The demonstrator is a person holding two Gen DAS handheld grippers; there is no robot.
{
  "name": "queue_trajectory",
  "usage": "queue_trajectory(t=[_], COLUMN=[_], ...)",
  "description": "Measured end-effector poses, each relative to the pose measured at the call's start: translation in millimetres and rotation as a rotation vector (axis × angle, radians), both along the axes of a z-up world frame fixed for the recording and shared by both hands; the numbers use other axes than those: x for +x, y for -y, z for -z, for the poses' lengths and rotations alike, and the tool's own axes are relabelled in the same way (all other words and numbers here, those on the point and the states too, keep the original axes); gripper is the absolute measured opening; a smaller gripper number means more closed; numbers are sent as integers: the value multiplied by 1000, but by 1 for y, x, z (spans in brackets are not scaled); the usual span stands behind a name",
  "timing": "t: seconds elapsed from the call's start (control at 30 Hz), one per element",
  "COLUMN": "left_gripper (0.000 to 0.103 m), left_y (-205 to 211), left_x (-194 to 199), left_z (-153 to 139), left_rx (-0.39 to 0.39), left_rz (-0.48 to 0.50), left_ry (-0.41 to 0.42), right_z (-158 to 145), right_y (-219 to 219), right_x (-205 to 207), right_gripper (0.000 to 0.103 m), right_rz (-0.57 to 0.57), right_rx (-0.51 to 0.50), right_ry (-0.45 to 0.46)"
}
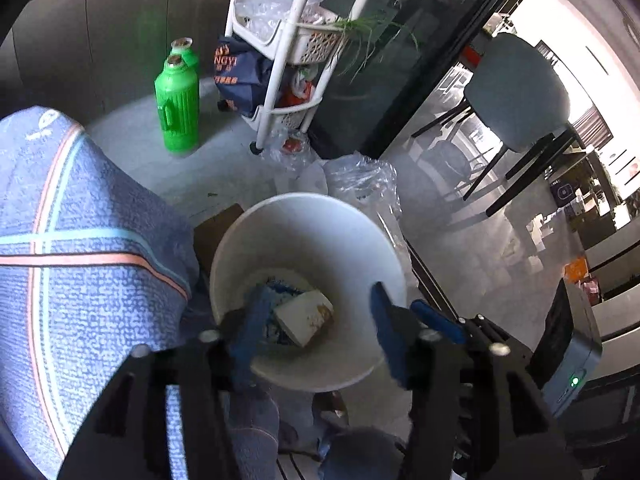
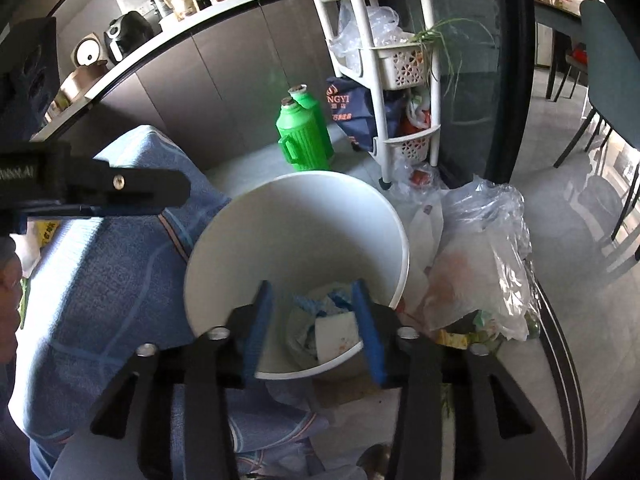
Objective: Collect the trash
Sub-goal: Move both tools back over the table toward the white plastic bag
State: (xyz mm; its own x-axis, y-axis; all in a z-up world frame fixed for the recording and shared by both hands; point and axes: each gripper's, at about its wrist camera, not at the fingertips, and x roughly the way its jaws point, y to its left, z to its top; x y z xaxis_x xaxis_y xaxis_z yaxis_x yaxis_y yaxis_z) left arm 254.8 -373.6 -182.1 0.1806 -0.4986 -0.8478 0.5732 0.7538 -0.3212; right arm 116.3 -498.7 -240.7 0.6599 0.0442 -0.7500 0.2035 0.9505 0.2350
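Note:
A white round trash bin [image 1: 320, 232] stands on the floor and also shows in the right wrist view [image 2: 296, 220]. Inside lie a white stained box [image 1: 306, 316] and blue-white wrappers [image 2: 320, 304]. My left gripper [image 1: 316, 312] is open and empty above the bin's mouth. My right gripper [image 2: 312, 312] is open and empty above the bin too; its blue finger tip shows in the left wrist view [image 1: 438, 320]. A clear plastic bag with scraps [image 2: 480, 264] lies on the floor right of the bin.
A blue checked cloth [image 1: 80, 240] drapes left of the bin. Two green thermos jugs [image 1: 178, 96] and a white basket rack [image 1: 288, 40] stand behind. A dark glass door [image 2: 480, 80] and chairs [image 1: 520, 92] are at right. A grey device [image 1: 568, 360] sits nearby.

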Motion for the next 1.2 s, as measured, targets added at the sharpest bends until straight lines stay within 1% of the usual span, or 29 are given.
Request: queue_trajectory(t=[0.03,0.07,0.1,0.17,0.23,0.27,0.47,0.67,0.8,1.0,1.2], left_gripper=[67,75,78,90,97,99,99,99,99,99,99], left_y=[-1,-2,-4,-10,-16,-21,-51,-103,-143,-207,-274], left_x=[-2,-4,-6,-12,-17,-20,-37,-62,-82,-109,-127], left_z=[-3,-7,-12,-22,-31,-36,-63,-95,-111,-124,-124], left_rx=[-6,-13,-18,-26,-31,-34,-40,-67,-60,-40,-45], left_rz=[-2,-5,-10,-26,-46,-61,-137,-249,-319,-421,-529], left_ry=[10,22,37,70,91,99,127,156,180,203,185], right_z=[-3,-6,-9,-14,-20,-23,-44,-76,-95,-118,-134], right_y=[-2,-4,-5,-9,-13,-15,-33,-60,-85,-130,-173], right_x=[-2,-4,-6,-9,-13,-14,-22,-35,-41,-46,-46], right_gripper=[61,70,76,95,94,94,94,94,94,94,94], right_rz=[-7,-15,-20,-32,-44,-49,-58,-100,-154,-256,-347], right_rx=[-9,-18,-23,-31,-40,-43,-58,-49,-64,-81,-70], right_ry=[12,24,34,51,60,59,61,90,113,140,163])
